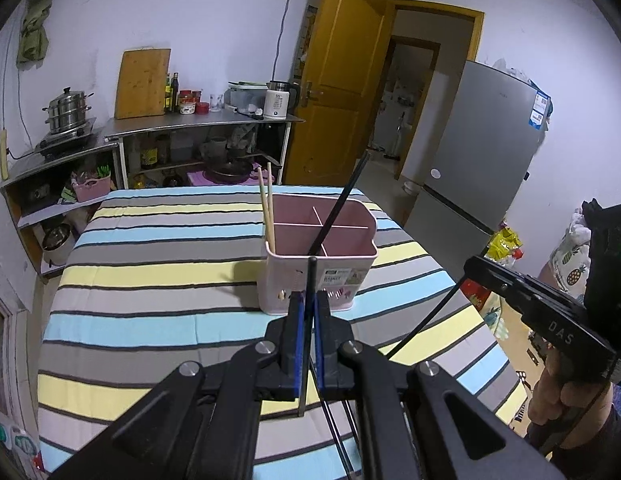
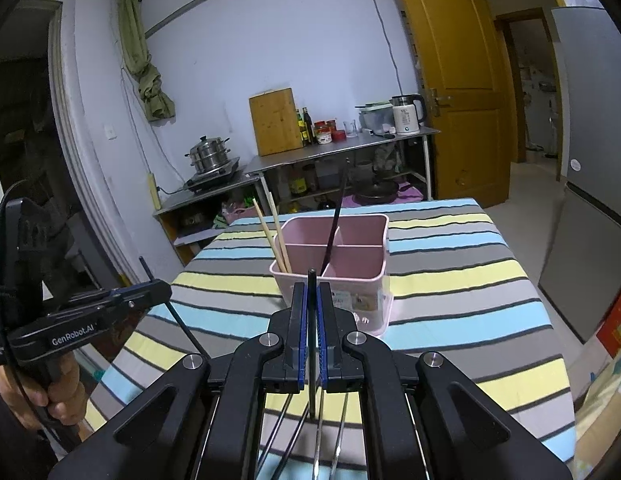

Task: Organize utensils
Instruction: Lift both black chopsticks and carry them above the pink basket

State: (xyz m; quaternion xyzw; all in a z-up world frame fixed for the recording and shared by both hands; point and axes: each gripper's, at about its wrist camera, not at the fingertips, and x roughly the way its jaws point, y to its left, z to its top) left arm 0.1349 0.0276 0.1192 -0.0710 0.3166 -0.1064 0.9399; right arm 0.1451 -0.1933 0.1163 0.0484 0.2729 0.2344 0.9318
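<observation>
A pink divided basket [image 1: 322, 276] [image 2: 342, 284] stands on the striped tablecloth [image 1: 158, 280]. Its left compartment holds two wooden chopsticks [image 1: 267, 208] [image 2: 272, 236]. One black chopstick [image 1: 342, 204] [image 2: 336, 216] leans over the middle divider. My left gripper [image 1: 309, 298] is shut on a black chopstick [image 1: 310, 276] that stands upright between the blue pads, just in front of the basket. In the right wrist view that gripper [image 2: 164, 288] is at the left. My right gripper [image 2: 311, 288] is shut on another black chopstick [image 2: 311, 276], also just short of the basket; it shows at the right [image 1: 470, 266].
Black and metal chopsticks [image 2: 318, 440] lie on the cloth under the grippers. Behind the table are steel shelves [image 1: 198, 124] with a steamer pot [image 1: 68, 114], cutting board [image 1: 142, 84] and kettle [image 1: 277, 100]. An orange door [image 1: 338, 80] and grey fridge [image 1: 478, 140] stand at the right.
</observation>
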